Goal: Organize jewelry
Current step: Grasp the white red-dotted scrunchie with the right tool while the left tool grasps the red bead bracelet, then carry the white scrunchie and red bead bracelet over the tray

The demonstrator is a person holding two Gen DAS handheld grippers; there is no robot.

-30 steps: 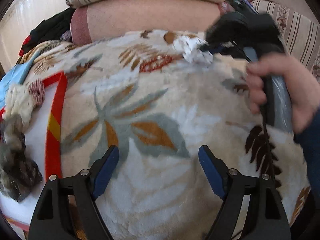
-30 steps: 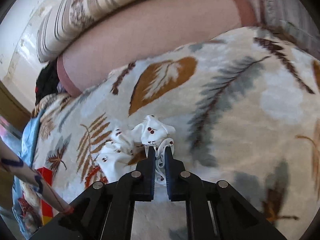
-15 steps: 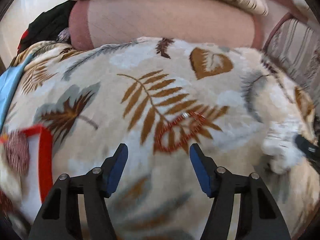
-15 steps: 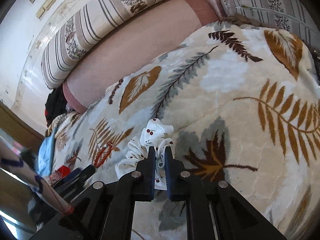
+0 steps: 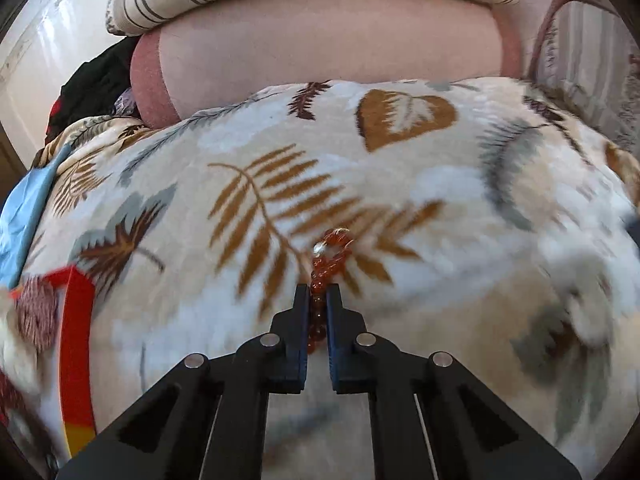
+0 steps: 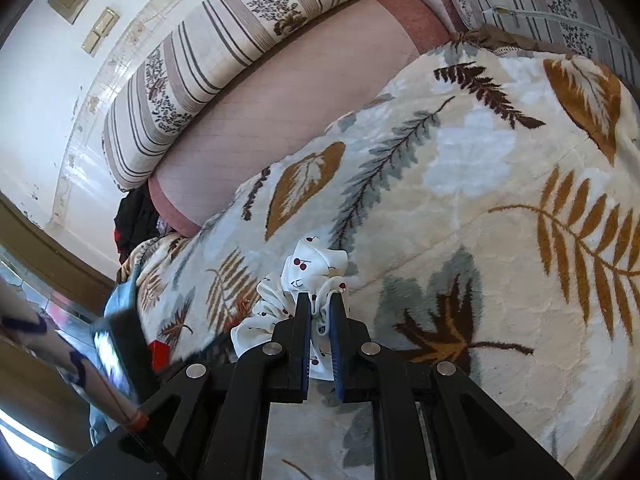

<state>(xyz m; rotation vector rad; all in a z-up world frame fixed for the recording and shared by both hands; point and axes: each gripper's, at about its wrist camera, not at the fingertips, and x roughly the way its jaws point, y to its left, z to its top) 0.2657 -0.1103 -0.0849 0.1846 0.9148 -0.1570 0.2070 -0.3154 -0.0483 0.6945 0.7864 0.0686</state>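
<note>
In the left wrist view my left gripper [image 5: 318, 292] is shut on an orange-red bead bracelet [image 5: 330, 254], whose free end rests on the leaf-patterned blanket [image 5: 400, 184]. In the right wrist view my right gripper [image 6: 320, 300] is shut on a white scrunchie with red cherry dots [image 6: 308, 276] and holds it just above the blanket [image 6: 480, 208]. The left gripper shows blurred at the lower left of that view [image 6: 120, 336].
A red-rimmed tray [image 5: 74, 344] with a striped pink scrunchie [image 5: 34, 312] lies at the left. Pink and striped cushions [image 5: 320, 36] stand along the back. Dark clothes [image 5: 92, 84] and a blue cloth [image 5: 20, 216] lie at the far left.
My left gripper moved right and forward over the blanket and shut on the bead bracelet. My right gripper lifted and pulled back with the scrunchie still in it.
</note>
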